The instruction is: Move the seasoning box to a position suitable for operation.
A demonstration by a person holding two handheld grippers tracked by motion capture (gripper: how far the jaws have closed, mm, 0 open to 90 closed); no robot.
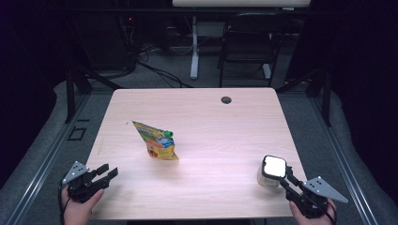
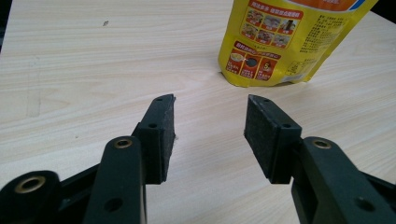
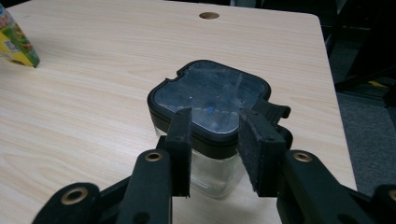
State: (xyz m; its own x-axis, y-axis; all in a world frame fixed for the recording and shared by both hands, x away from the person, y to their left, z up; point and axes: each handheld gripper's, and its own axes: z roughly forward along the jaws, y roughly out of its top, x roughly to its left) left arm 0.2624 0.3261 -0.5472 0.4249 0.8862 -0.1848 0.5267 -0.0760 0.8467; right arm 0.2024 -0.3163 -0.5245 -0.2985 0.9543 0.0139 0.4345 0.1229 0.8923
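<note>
Standing on the light wooden table (image 1: 206,117) near its right front corner, a clear glass jar (image 3: 210,170) with a black square lid (image 3: 210,100) sits just ahead of the right gripper (image 3: 214,122); the lid's glossy top catches the light and shows white from the high view, and a small latch juts from its right side; the right gripper's jaws stand apart, their tips at the lid's near edge and over its top, and whether the pads touch it I cannot tell; nothing is pinched between them; the person's right hand (image 1: 309,213) holds that gripper at the table's front edge; a yellow pouch (image 1: 155,140) with a green cap (image 1: 168,134) stands tilted left of the table's centre, well apart from the jar; its printed lower part rises ahead of the left gripper (image 2: 210,119), whose jaws are spread with bare wood between the pads, near the pouch but not touching it; the left hand (image 1: 80,208) holds this gripper at the front left corner; a round cable hole (image 1: 226,100) marks the far edge; beyond the table stand a black chair (image 1: 248,42) and a white desk leg (image 1: 194,47) on grey floor.
</note>
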